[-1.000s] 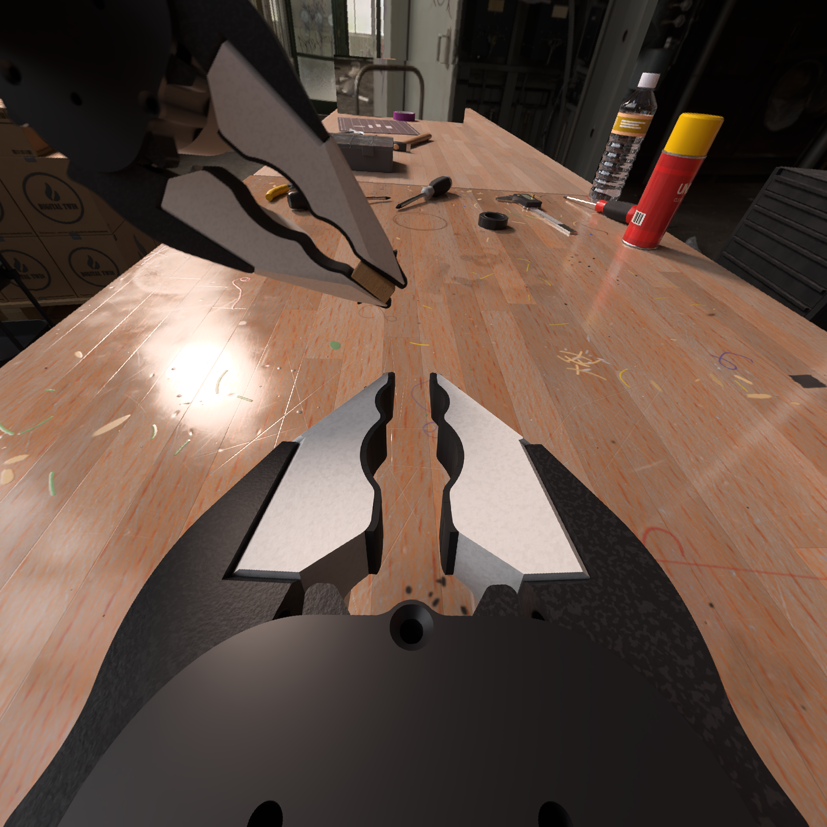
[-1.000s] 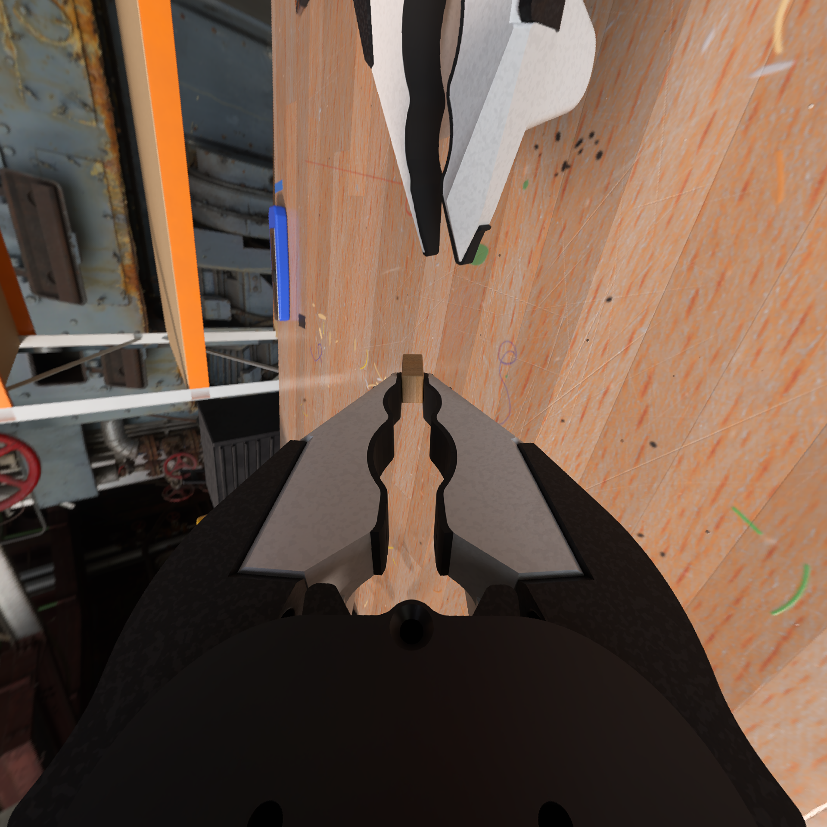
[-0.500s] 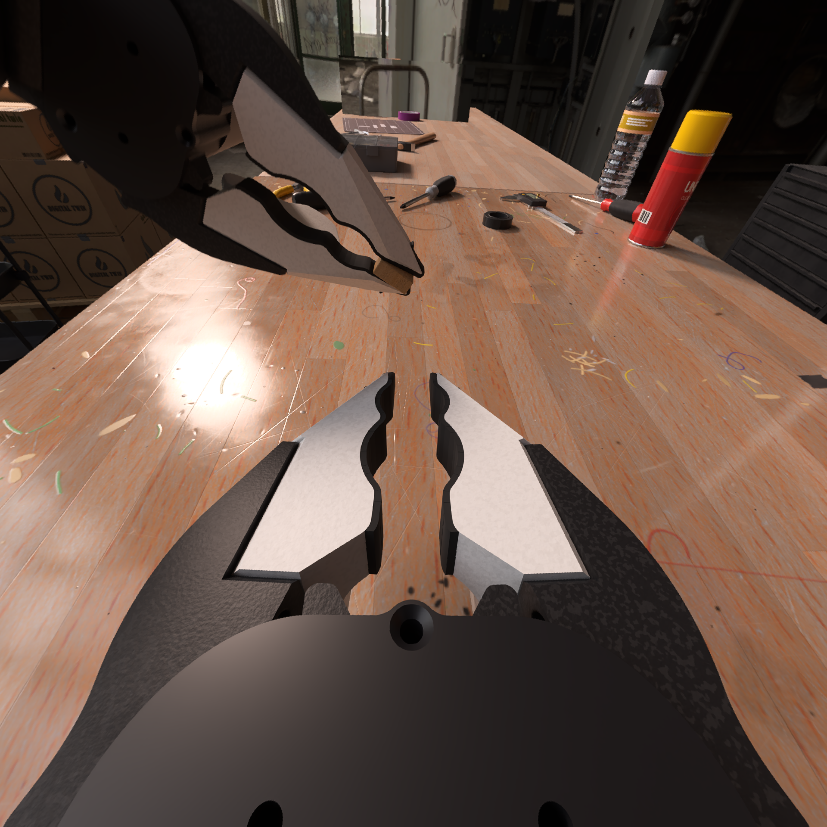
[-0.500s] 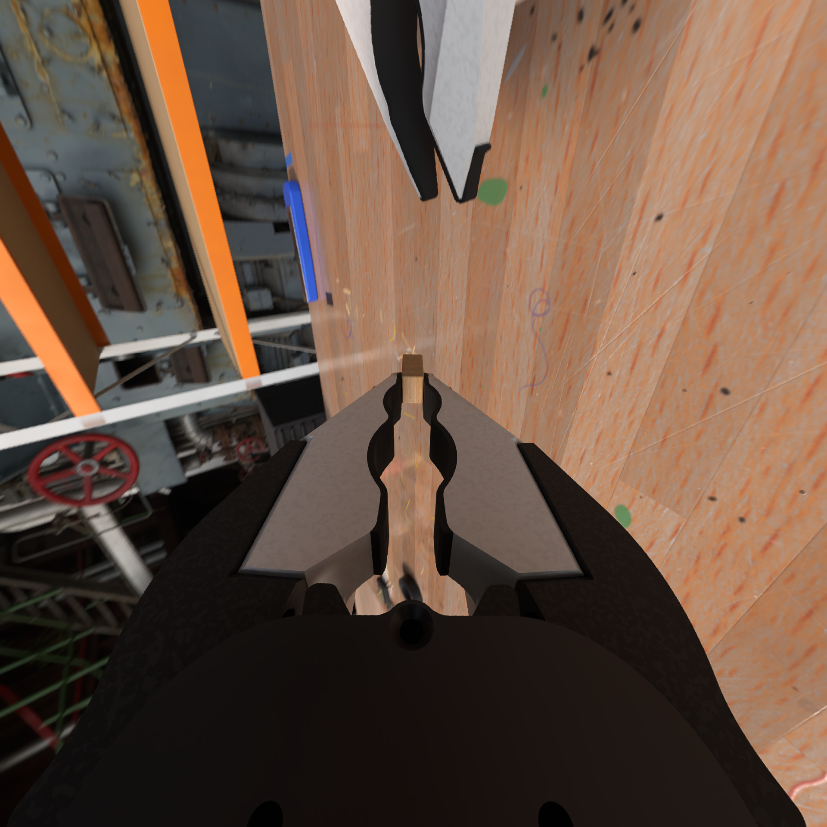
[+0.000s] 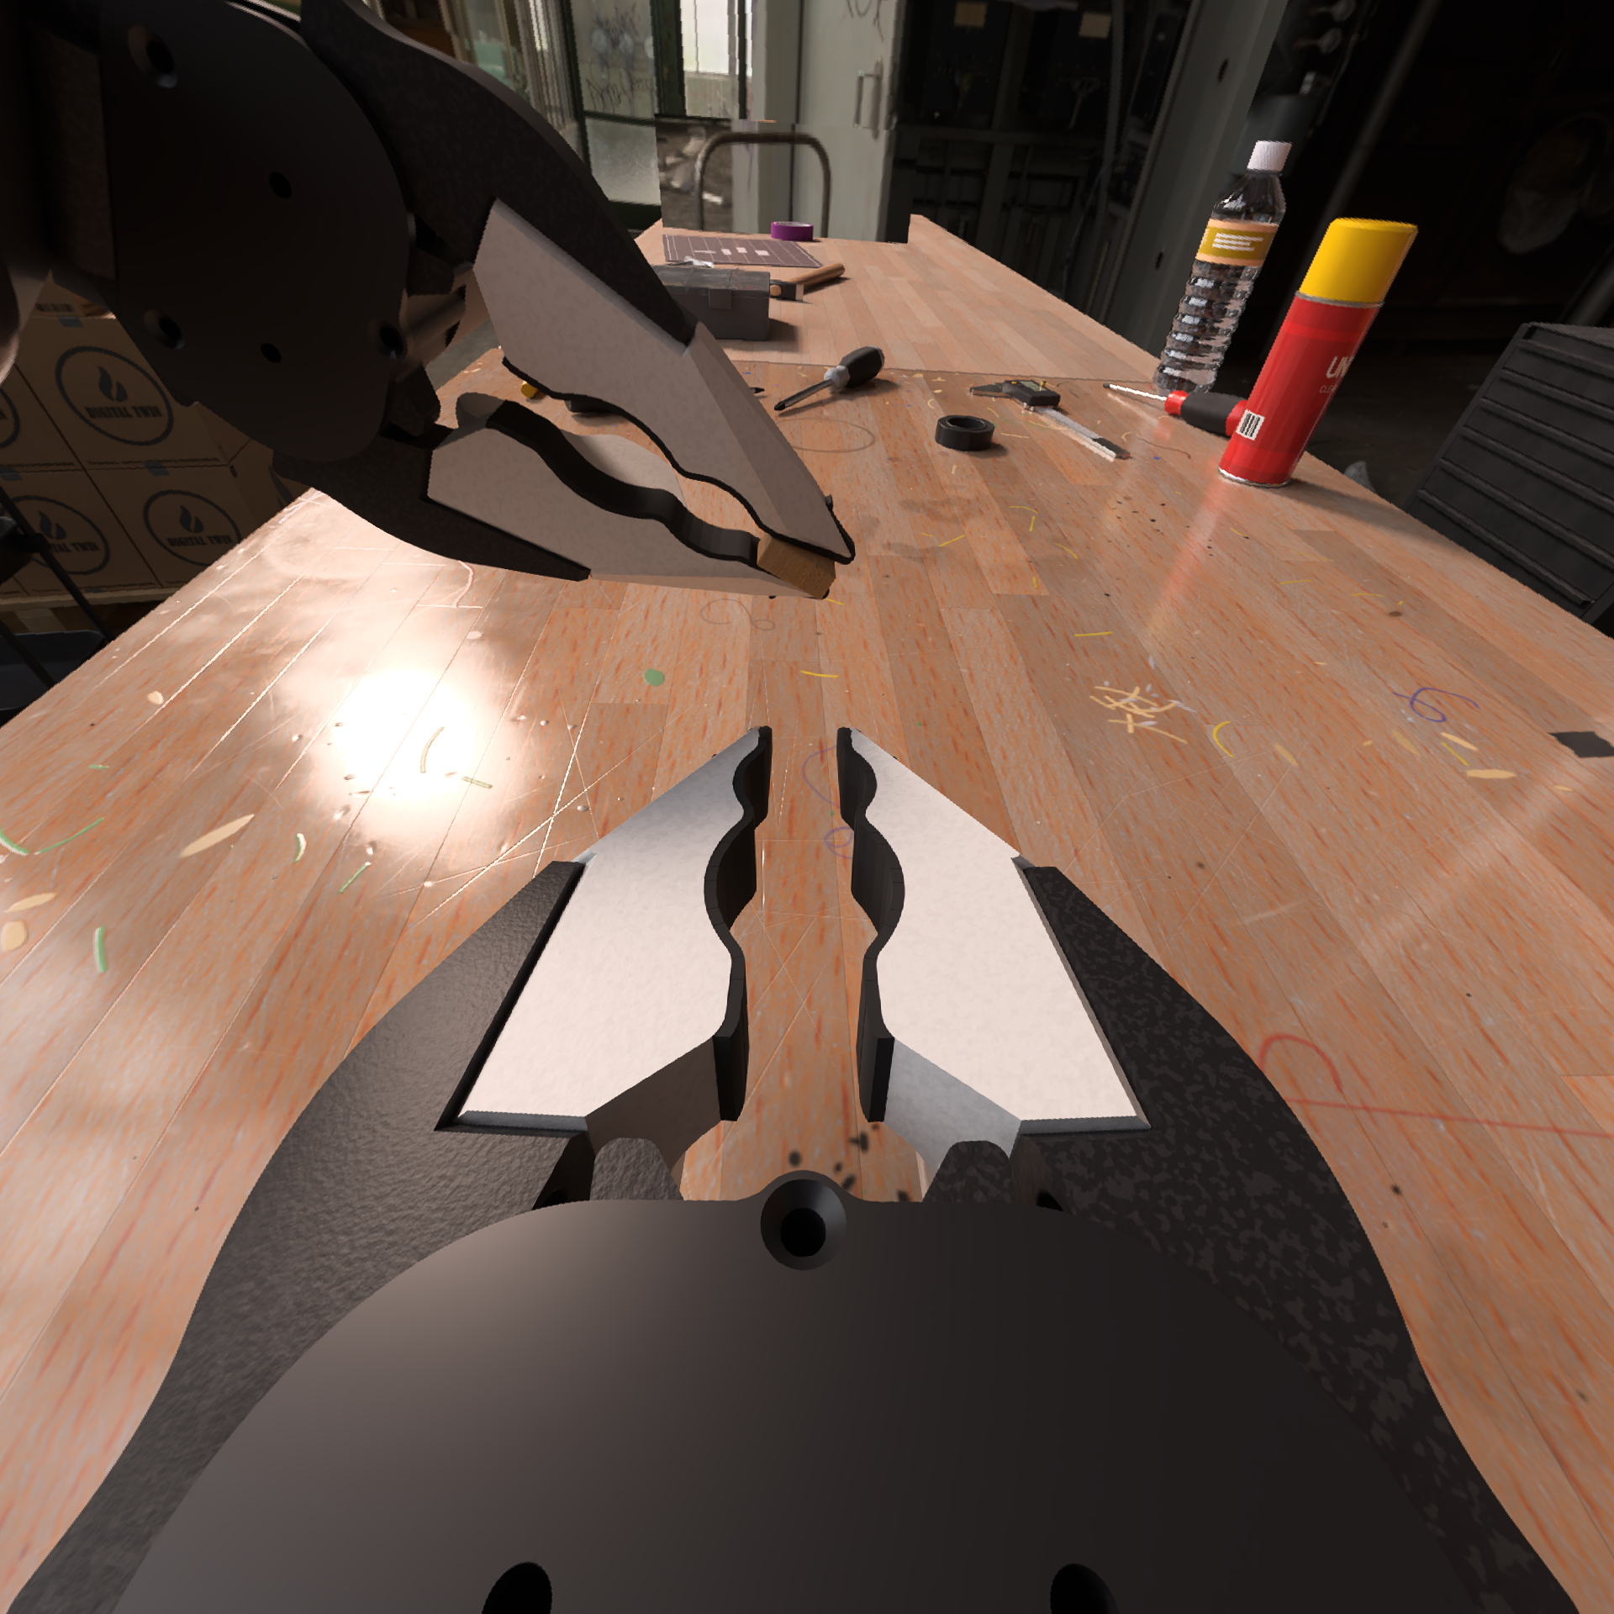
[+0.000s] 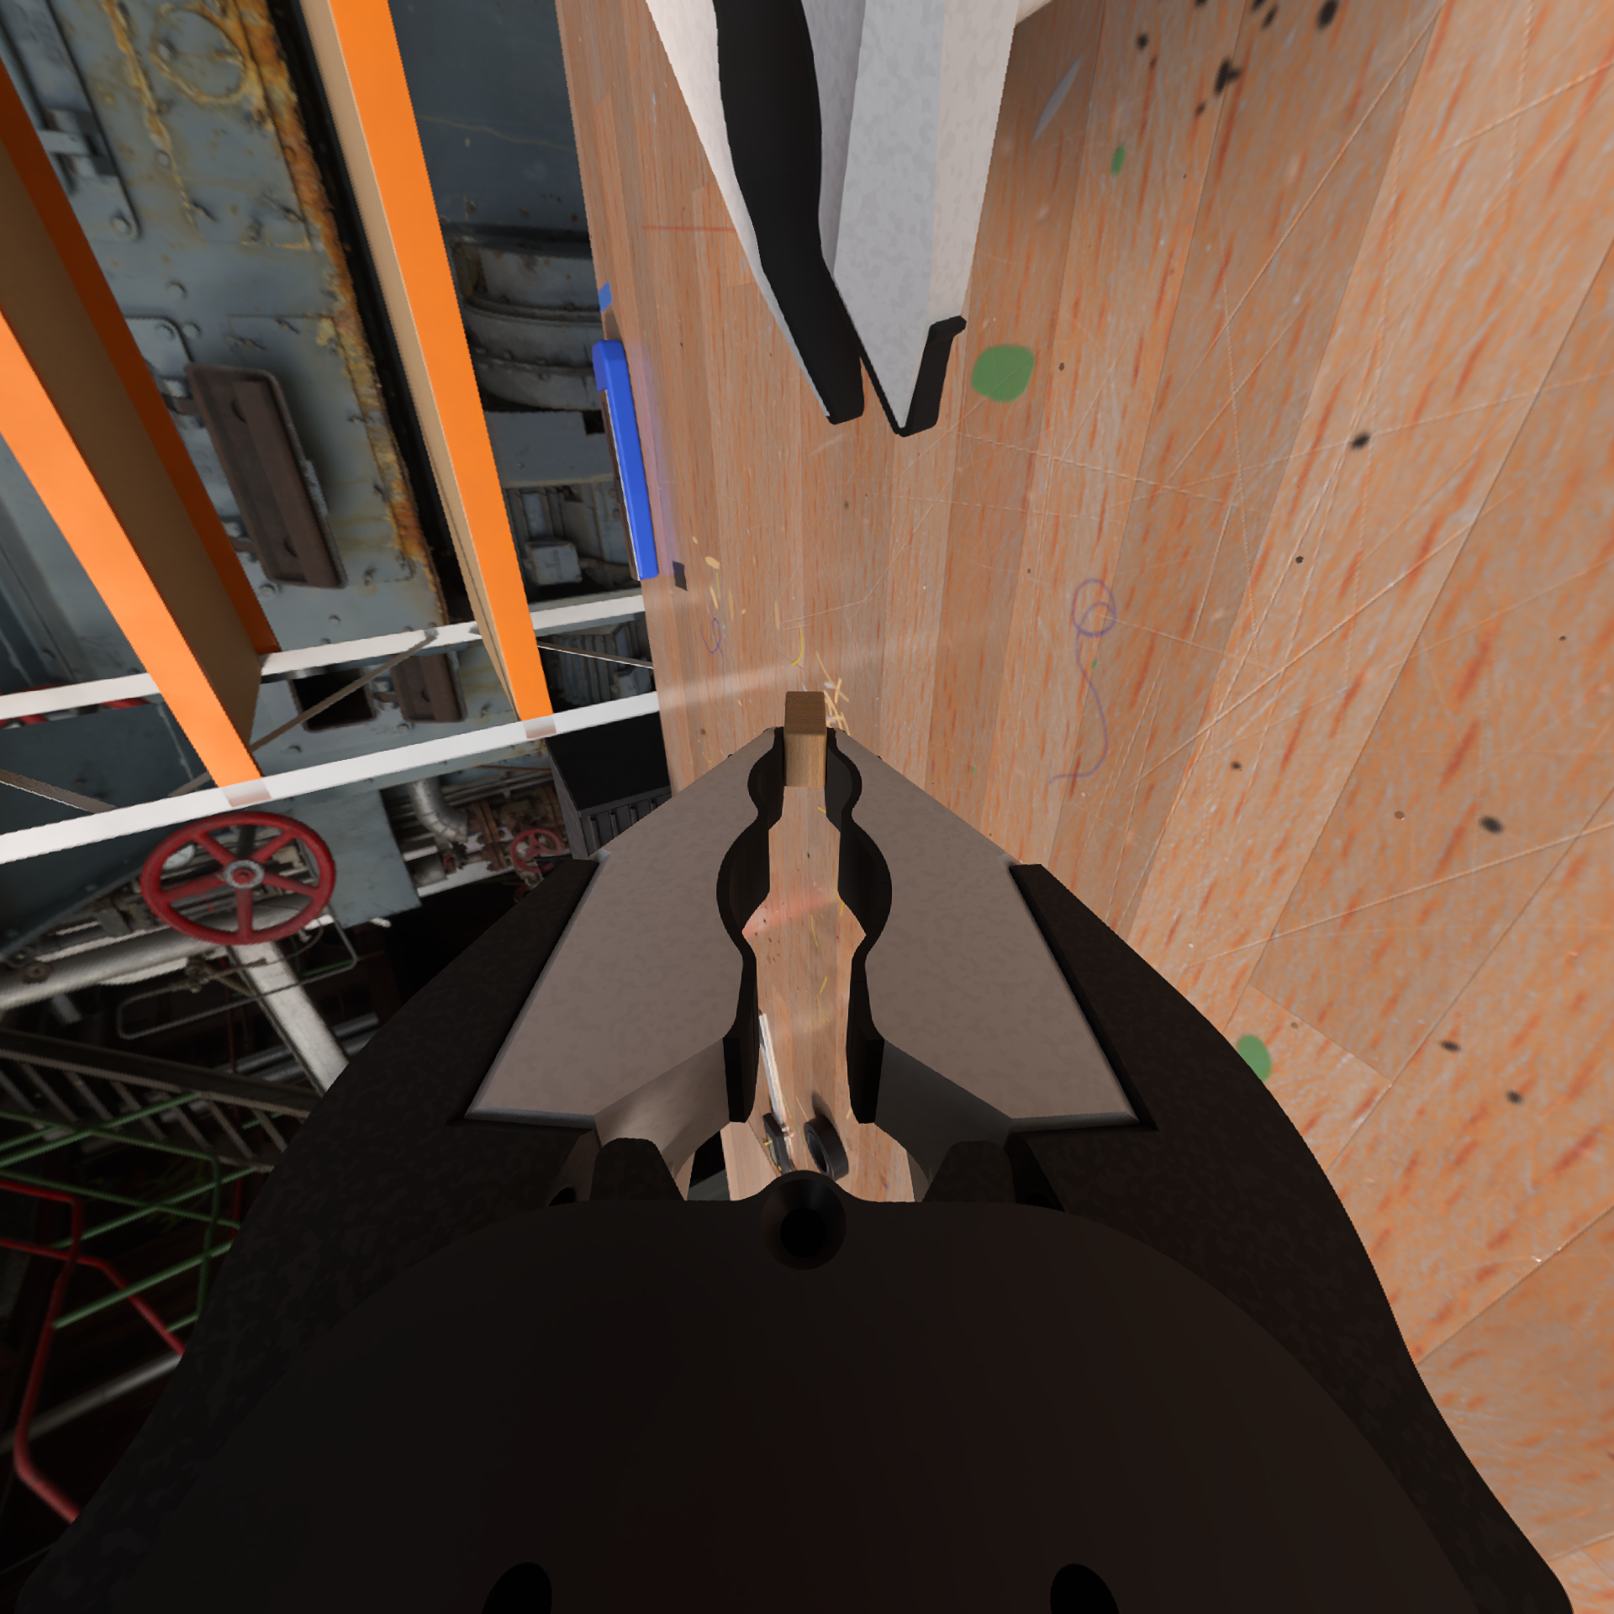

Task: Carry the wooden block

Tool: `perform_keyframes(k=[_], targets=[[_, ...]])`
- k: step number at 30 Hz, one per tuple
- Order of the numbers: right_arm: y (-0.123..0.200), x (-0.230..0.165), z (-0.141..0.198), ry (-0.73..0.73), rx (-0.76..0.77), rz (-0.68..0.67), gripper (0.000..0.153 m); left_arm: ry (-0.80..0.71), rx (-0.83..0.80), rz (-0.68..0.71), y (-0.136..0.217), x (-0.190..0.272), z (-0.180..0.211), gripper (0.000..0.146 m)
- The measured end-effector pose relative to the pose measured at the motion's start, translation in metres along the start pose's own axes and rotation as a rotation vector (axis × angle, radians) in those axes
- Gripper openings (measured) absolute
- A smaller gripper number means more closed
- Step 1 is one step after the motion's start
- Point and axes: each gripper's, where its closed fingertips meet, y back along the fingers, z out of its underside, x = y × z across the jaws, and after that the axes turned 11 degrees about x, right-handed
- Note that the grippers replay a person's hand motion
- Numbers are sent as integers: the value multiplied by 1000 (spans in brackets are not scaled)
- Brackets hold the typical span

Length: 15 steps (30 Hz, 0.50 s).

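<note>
Right wrist view: we found the right gripper [image 6: 804, 742] clamped on the wooden block [image 6: 803, 741], which sat pinched between its fingertips, clear of the workbench [image 6: 1310, 786]. In the left wrist view, we saw the same block [image 5: 793, 565] held at the tip of that gripper [image 5: 799, 559], above the bench surface. The left gripper [image 5: 803, 742] held nothing; its fingers stood slightly apart over the bench. A red spray can [image 5: 1310, 349] and a water bottle [image 5: 1223, 271] stood well apart at the far right edge.

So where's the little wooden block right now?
The wooden block is pinched at the right gripper tips, above the workbench, ahead-left of the empty left gripper.
</note>
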Motion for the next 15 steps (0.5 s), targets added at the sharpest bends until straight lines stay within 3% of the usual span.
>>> perform_keyframes(k=[7,15], targets=[[4,1,-9,22,91,-4,8,-6,-4,2,0,1,0,15],[-4,-1,-19,9,354,24,8,-22,-10,-3,0,2,0,12]])
